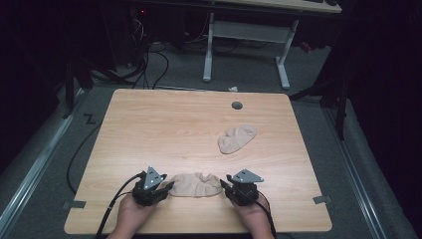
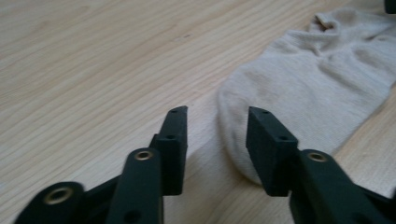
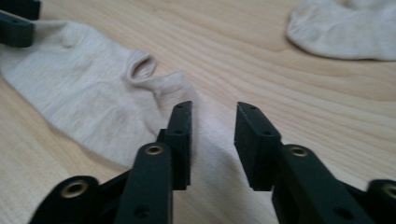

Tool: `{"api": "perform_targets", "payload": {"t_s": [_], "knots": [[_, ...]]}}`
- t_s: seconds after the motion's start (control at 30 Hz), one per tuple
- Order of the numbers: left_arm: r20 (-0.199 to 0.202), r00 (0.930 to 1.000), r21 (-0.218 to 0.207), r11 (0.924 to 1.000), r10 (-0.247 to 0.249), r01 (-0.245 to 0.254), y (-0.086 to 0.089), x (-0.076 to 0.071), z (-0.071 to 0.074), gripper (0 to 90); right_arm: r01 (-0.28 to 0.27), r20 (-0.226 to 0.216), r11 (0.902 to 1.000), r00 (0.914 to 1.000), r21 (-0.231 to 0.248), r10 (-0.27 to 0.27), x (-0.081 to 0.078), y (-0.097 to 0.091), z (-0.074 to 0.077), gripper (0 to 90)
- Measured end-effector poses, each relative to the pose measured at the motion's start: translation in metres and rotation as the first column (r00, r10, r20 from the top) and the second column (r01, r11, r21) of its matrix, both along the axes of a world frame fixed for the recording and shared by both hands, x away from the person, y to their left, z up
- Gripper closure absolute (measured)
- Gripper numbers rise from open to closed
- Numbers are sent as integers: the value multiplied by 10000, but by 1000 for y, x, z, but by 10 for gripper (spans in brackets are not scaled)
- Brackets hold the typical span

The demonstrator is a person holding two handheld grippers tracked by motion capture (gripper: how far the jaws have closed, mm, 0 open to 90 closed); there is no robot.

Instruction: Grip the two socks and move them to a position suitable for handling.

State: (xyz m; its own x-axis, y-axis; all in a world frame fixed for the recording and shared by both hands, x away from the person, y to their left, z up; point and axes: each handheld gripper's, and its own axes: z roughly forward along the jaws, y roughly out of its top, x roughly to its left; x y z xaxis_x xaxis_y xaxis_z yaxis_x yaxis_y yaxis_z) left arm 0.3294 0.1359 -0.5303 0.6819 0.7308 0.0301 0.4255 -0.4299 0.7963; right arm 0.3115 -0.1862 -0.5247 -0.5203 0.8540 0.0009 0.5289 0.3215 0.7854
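The near beige fabric sock [image 1: 197, 184] lies flat at lower centre of the light wooden bench [image 1: 149, 129], both ends between open jaws of the left gripper [image 1: 168, 187] and right gripper [image 1: 224, 185], ungripped. The second beige sock [image 1: 237, 139], right of centre, looks untouched.

The high view looks down and forward over the wooden table [image 1: 164, 124]. Each gripper view sits low, close to the tabletop, facing inward. All three share the near beige sock [image 1: 197, 184] [image 2: 303, 88] [image 3: 93, 98].
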Motion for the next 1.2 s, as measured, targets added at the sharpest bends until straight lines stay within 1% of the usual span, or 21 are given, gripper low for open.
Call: {"api": "perform_targets", "payload": {"t_s": [0.03,0.1,0.13,0.2,0.23,0.3,0.33,0.4,0.43,0.5,0.57,0.6,0.7,0.77,0.8,0.9,0.97,1.0,1.03,1.07,1.2], "knots": [[12,10000,-49,10000,44,-44,3,0,0,535,134,132,9999,9998,100,-136,0,-2,1,632],[-10,9999,-128,9998,144,-144,8,0,1,506,209,284,9997,9994,99,-212,1,-3,3,628],[-17,9998,-164,9997,177,-177,11,0,1,494,188,309,9998,9993,45,-189,2,-3,4,627],[-104,9997,-243,9995,216,-219,13,1,1,466,215,370,9995,9991,-248,-206,7,-3,6,626],[-183,9995,-310,9992,248,-254,16,3,2,452,292,427,9993,9987,-234,-281,11,-4,9,623],[-189,9993,-344,9989,317,-323,20,6,3,449,407,457,9987,9982,-321,-392,19,-5,12,607],[-199,9993,-342,9989,323,-329,21,6,4,446,514,408,9973,9980,-529,-493,27,-4,15,607],[-161,9990,-355,9985,418,-423,25,8,5,446,552,290,9955,9982,-775,-531,39,-1,18,608],[-161,9990,-355,9985,418,-423,25,8,5,447,552,290,9955,9982,-775,-531,39,-1,18,608],[-108,9987,-392,9979,502,-506,32,10,6,452,602,244,9930,9980,-1017,-580,54,2,22,575],[-148,9980,-532,9967,610,-617,37,11,7,452,570,169,9912,9983,-1196,-554,69,5,25,546],[-203,9974,-674,9952,694,-706,41,13,7,449,541,-32,9873,9985,-1491,-552,83,9,25,524],[-251,9968,-783,9939,765,-783,45,14,8,448,550,-241,9812,9979,-1850,-604,100,14,22,514],[-263,9968,-771,9940,752,-770,47,15,8,449,556,-335,9786,9974,-1979,-634,108,16,20,512],[-263,9968,-771,9940,752,-770,47,15,8,450,556,-335,9786,9974,-1979,-634,108,16,20,512],[-416,9965,-809,9938,727,-759,49,17,7,450,519,-620,9734,9958,-2231,-674,122,20,16,526],[-445,9965,-811,9939,708,-743,49,17,7,450,503,-651,9724,9956,-2277,-668,124,21,16,530],[-406,9964,-881,9930,749,-783,49,17,7,450,362,-731,9716,9958,-2340,-548,128,24,13,531],[-406,9964,-881,9930,749,-783,49,17,7,451,362,-731,9716,9958,-2340,-548,128,24,13,531],[-380,9965,-892,9930,748,-780,50,16,8,452,382,-647,9677,9963,-2491,-560,131,25,12,542],[-364,9970,-867,9937,686,-715,50,16,7,452,413,-818,9696,9947,-2412,-627,134,23,9,552]]}}
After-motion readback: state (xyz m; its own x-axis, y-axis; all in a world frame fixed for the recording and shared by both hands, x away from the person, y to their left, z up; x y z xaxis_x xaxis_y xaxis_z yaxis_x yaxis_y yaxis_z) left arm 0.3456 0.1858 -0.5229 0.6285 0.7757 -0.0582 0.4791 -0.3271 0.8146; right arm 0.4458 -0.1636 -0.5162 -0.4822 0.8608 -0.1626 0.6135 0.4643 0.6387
